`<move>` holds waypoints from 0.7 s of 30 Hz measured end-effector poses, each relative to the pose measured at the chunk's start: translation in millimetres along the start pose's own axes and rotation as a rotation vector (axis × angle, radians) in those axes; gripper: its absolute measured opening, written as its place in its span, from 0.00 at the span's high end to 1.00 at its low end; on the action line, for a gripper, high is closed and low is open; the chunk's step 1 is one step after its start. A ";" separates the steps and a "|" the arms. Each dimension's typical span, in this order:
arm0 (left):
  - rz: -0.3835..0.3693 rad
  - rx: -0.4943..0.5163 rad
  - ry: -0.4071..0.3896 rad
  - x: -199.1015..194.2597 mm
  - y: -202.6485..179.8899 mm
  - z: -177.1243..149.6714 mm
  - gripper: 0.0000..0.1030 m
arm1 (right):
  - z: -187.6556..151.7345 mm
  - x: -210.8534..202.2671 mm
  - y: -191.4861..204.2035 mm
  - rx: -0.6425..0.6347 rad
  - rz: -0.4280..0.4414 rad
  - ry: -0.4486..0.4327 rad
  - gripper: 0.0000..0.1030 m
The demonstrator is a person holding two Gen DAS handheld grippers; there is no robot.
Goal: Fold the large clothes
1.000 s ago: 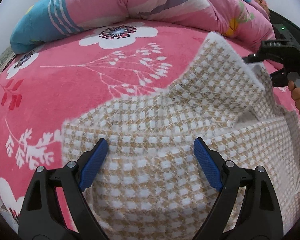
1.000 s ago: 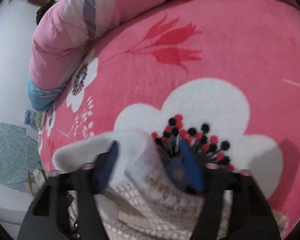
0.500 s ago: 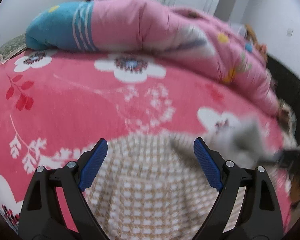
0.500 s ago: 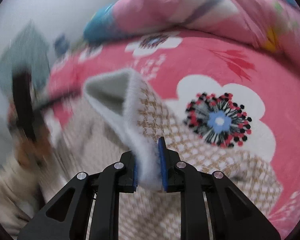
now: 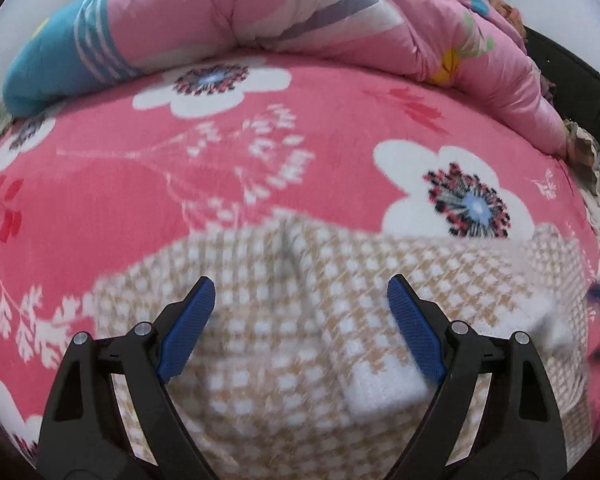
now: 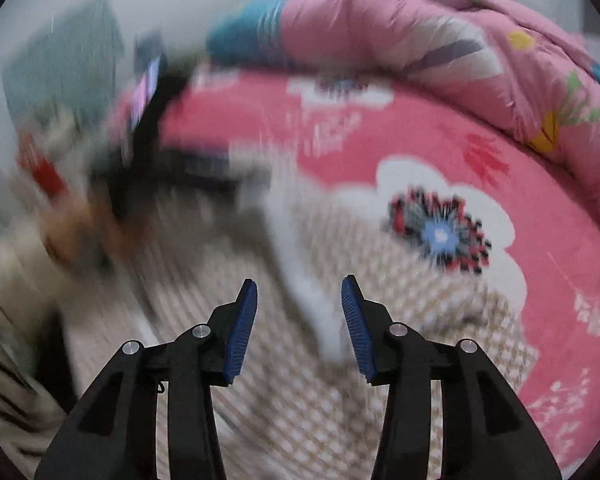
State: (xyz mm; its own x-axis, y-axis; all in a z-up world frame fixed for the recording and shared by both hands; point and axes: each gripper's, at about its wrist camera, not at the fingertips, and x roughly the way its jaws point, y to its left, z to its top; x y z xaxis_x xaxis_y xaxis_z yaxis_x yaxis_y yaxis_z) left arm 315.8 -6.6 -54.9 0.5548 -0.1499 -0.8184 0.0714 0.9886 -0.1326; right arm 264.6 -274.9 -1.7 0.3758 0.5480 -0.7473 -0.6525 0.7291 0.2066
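Checked garment on the bed, both claws free of it.

The garment (image 5: 300, 320), tan-and-white checked with a fleecy white lining, lies spread on the pink flowered blanket (image 5: 140, 200), its far edge near a white flower (the one with the blue centre). A white folded edge (image 6: 320, 312) runs between the right gripper (image 6: 299, 328) pads; its jaws have just been opening, and the pads stand clear of the cloth on either side. The left gripper (image 5: 301, 326) hangs wide above the garment, holding nothing. A pink quilt (image 5: 320, 20) is heaped along the blanket's far side. The left part of the right view is too blurred to read.
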 end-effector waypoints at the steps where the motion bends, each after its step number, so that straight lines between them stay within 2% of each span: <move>1: -0.010 -0.014 0.005 0.9 3.5 -2.2 0.18 | 11.1 -3.6 -9.0 0.065 0.038 -0.041 0.63; 3: -0.015 -0.032 0.010 2.2 8.0 -3.1 0.17 | 32.8 6.4 -20.5 0.160 0.076 -0.075 0.76; 5: -0.009 -0.031 0.012 0.5 8.5 -4.0 0.17 | 48.6 35.4 -28.3 0.229 0.090 -0.054 0.79; 6: -0.006 -0.027 0.010 0.2 8.7 -4.1 0.17 | 52.2 50.8 -29.7 0.252 0.106 -0.032 0.83; 8: -0.002 -0.016 0.005 -1.2 10.1 -5.8 0.17 | 50.1 82.5 -29.6 0.277 0.136 0.041 0.83; 9: 0.002 -0.013 0.002 -0.9 12.3 -7.3 0.17 | 42.3 103.3 -26.9 0.275 0.144 0.110 0.83; 11: -0.007 -0.012 0.016 2.5 17.8 -10.7 0.17 | 26.3 117.1 -21.3 0.258 0.144 0.150 0.83; 13: -0.026 -0.007 0.001 2.2 20.9 -13.9 0.17 | 11.2 103.3 -19.0 0.249 0.163 0.131 0.83; 15: -0.022 -0.001 -0.003 2.1 19.9 -14.0 0.17 | -2.8 87.8 -22.6 0.277 0.177 0.159 0.83; 18: -0.020 0.003 -0.009 2.3 19.0 -14.2 0.17 | -26.2 63.6 -30.6 0.319 0.144 0.199 0.83; 19: -0.021 0.002 -0.012 1.7 19.2 -14.6 0.17 | -31.1 53.7 -34.1 0.349 0.141 0.187 0.82; 20: -0.021 0.001 -0.014 1.2 19.5 -15.0 0.17 | -34.8 36.6 -41.0 0.394 0.137 0.148 0.79; 21: -0.020 0.000 -0.016 1.2 19.3 -15.3 0.17 | -38.4 26.0 -46.3 0.423 0.122 0.114 0.69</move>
State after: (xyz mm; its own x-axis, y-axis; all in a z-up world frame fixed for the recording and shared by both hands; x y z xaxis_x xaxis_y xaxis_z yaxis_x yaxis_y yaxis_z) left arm 305.2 12.1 -67.0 0.5660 -0.1694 -0.8068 0.0826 0.9854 -0.1489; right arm 279.3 -310.2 -54.9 0.2220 0.6092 -0.7613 -0.3521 0.7782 0.5200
